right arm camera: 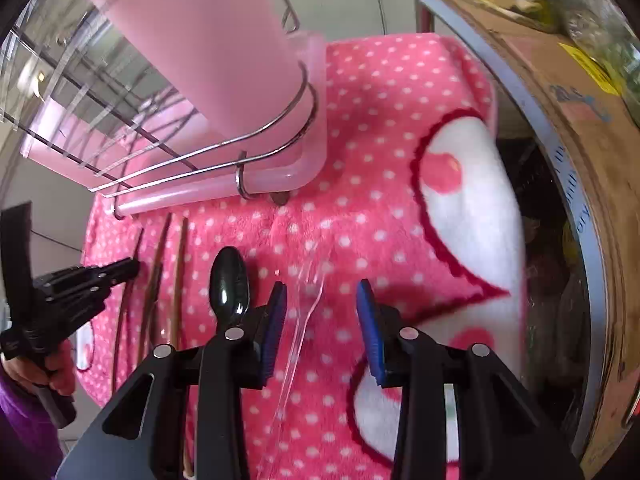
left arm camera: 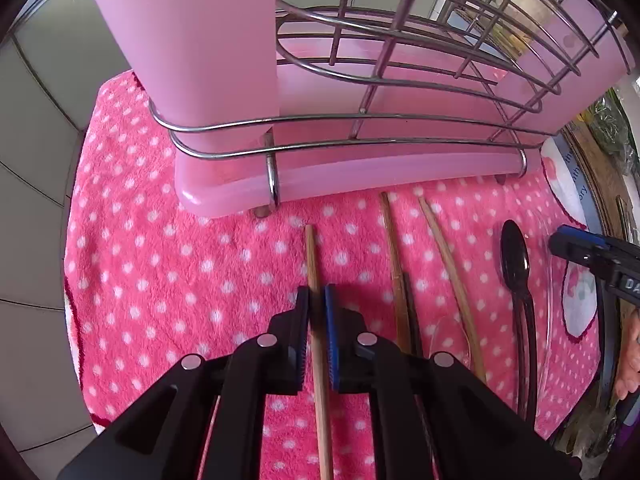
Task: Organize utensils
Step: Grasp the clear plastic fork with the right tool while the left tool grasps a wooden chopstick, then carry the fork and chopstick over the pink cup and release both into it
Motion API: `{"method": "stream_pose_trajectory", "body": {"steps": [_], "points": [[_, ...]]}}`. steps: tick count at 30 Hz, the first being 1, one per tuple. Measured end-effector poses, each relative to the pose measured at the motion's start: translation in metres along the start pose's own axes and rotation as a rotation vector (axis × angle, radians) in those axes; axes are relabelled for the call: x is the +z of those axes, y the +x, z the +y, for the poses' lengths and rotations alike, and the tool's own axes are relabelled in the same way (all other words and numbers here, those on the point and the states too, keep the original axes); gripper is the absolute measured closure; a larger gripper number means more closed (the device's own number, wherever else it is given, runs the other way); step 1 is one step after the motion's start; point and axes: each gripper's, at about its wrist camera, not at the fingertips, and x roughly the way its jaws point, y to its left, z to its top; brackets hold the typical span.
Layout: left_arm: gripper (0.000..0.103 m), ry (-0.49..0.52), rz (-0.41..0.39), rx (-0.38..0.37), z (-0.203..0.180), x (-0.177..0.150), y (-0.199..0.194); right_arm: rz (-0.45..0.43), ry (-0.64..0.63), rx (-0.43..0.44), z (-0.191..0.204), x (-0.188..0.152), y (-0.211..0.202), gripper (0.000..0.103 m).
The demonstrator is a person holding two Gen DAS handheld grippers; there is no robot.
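Observation:
My left gripper is shut on a wooden chopstick that points toward the pink holder in the wire rack. Two more chopsticks and a black spoon lie on the pink dotted towel to its right. My right gripper is open over a clear plastic fork on the towel, with the black spoon just left of its left finger. The left gripper shows at the left edge of the right wrist view, the right gripper at the right edge of the left wrist view.
The pink dotted towel covers the counter. The wire dish rack on its pink drip tray stands at the back. A cardboard box and a metal edge lie on the right. Grey tiles are to the left.

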Motion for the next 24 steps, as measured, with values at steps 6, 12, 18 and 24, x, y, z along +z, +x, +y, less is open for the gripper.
{"method": "stream_pose_trajectory", "body": {"steps": [6, 12, 18, 24], "points": [[0.097, -0.005, -0.009, -0.033, 0.008, 0.001, -0.002, -0.026, 0.012, 0.024, -0.001, 0.006, 0.008, 0.086], [0.098, -0.066, -0.093, -0.079, 0.034, -0.028, -0.03, -0.108, 0.054, 0.103, -0.012, -0.004, -0.019, 0.088], [0.098, -0.105, -0.251, -0.116, 0.056, -0.051, -0.081, -0.282, 0.035, 0.152, -0.013, -0.02, -0.068, 0.088], [0.098, -0.121, -0.473, -0.136, 0.063, -0.08, -0.144, -0.45, -0.028, 0.13, 0.001, -0.038, -0.113, 0.088]]}}
